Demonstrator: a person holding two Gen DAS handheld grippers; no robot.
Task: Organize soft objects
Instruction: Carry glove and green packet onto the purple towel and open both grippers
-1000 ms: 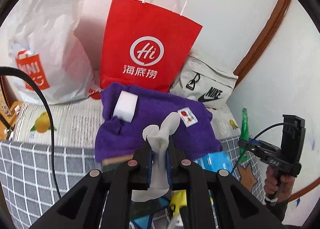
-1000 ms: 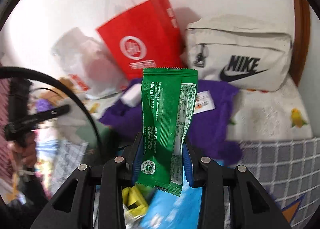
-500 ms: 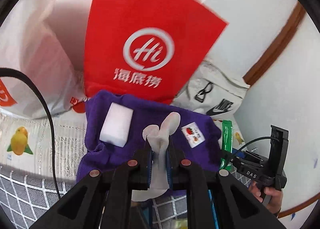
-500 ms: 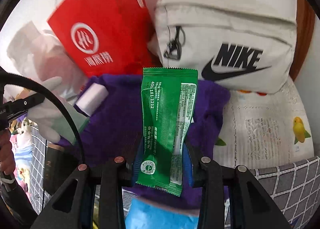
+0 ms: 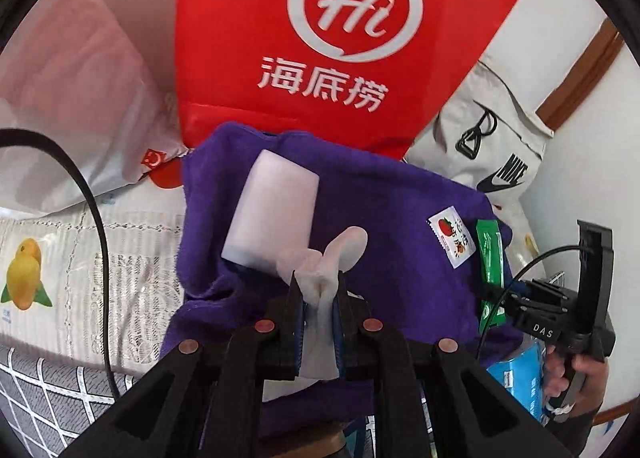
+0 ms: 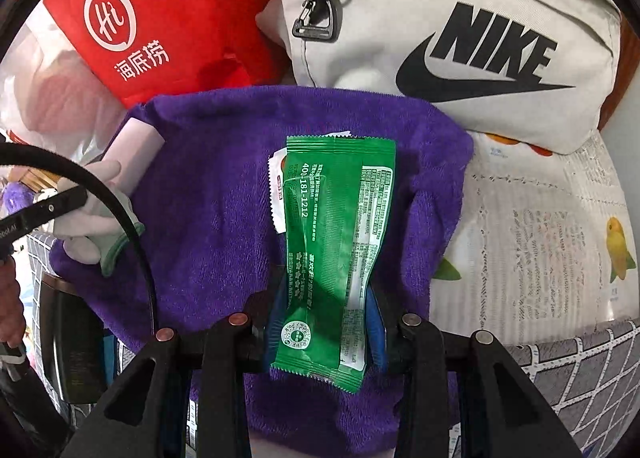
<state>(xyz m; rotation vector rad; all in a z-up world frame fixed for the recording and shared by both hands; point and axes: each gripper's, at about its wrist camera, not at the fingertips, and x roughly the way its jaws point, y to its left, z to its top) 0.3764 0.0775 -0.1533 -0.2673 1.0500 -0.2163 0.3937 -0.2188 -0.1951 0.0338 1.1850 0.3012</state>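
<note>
Purple towel (image 6: 224,193) under both loads. My right gripper (image 6: 326,310) squeezed green packet (image 6: 336,242), left gripper (image 5: 319,304) squeezed white glove (image 5: 324,270). Best lower gently, beside sponge (image 5: 272,213).

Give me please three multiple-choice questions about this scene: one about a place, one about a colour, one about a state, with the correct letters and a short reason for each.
1. Where does the white foam block lie?
A. on the purple towel
B. inside the red paper bag
C. on the Nike bag

2. What colour is the sachet in the right gripper?
A. blue
B. green
C. yellow

3. What is the state of the left gripper?
A. open and empty
B. shut on the foam block
C. shut on a white glove

Answers:
1. A, the block rests on the towel, in front of the red bag.
2. B, the wrapper between the right fingers is green with white print.
3. C, the glove is pinched between the left fingers, its fingers sticking up.
</note>
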